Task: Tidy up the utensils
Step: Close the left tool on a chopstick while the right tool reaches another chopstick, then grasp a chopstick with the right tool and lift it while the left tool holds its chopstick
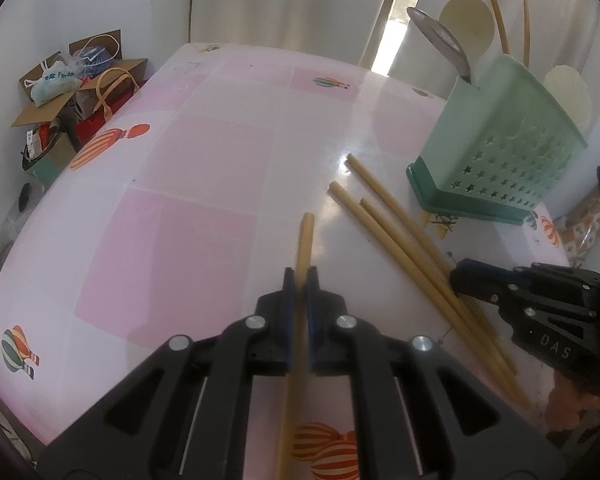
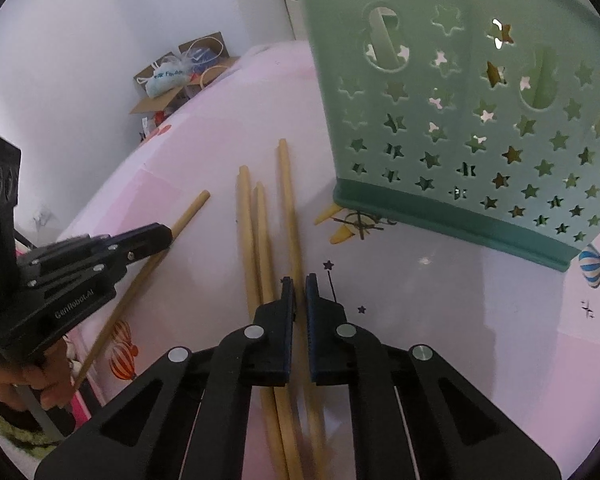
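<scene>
My left gripper (image 1: pixel 299 276) is shut on one bamboo chopstick (image 1: pixel 305 240), which runs between its pads and points up the pink table. To the right lie three more chopsticks (image 1: pixel 400 232) side by side on a slant. My right gripper (image 2: pixel 299 282) is shut on the rightmost of them (image 2: pixel 288 200); the other two (image 2: pixel 247 220) lie just left of its jaws. In the right wrist view my left gripper (image 2: pixel 168 236) holds its chopstick (image 2: pixel 192 212) at the left. A green star-punched utensil holder (image 1: pixel 500 152) stands at the right rear, with spoons and chopsticks in it.
The table (image 1: pixel 204 184) wears a pink checked cloth with balloon prints. Open cardboard boxes with bags (image 1: pixel 80 92) stand on the floor beyond its left edge. Pale curtains hang behind. The holder (image 2: pixel 460 120) looms close above my right gripper. A hand (image 2: pixel 48 384) grips the left tool.
</scene>
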A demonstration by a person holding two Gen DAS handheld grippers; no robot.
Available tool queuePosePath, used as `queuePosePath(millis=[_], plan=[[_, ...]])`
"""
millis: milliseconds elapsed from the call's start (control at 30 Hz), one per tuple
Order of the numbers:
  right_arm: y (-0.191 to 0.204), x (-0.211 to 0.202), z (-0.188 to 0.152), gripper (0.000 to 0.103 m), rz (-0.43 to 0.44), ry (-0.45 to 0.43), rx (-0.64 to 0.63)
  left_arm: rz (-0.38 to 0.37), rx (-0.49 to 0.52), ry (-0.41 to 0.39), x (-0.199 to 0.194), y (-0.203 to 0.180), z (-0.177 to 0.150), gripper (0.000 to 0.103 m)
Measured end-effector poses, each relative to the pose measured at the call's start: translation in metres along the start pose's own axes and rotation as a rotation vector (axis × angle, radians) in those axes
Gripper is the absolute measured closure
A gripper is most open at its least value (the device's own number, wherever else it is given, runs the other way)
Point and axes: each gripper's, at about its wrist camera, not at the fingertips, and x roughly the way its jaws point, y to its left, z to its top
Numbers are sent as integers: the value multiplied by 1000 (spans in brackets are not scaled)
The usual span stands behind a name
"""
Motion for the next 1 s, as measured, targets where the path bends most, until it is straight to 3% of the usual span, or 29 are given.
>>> queuePosePath(millis=[233, 567, 833, 933, 1000], plan=[[-15, -12, -14, 97, -14, 4, 54, 10, -1, 4, 0, -1, -1, 98], [-48, -48, -59, 97, -25, 45, 210, 16, -9, 5, -4, -4, -3, 98], [-72, -67, -87, 95, -14, 56, 308, -12, -25, 70, -3, -4, -1, 96], [-73, -62, -80, 92, -15, 51, 291, 3, -5, 91, -2, -7, 4, 89], [-70, -56, -69, 82, -19, 43, 251, 25, 30, 103, -1, -11, 8, 89]])
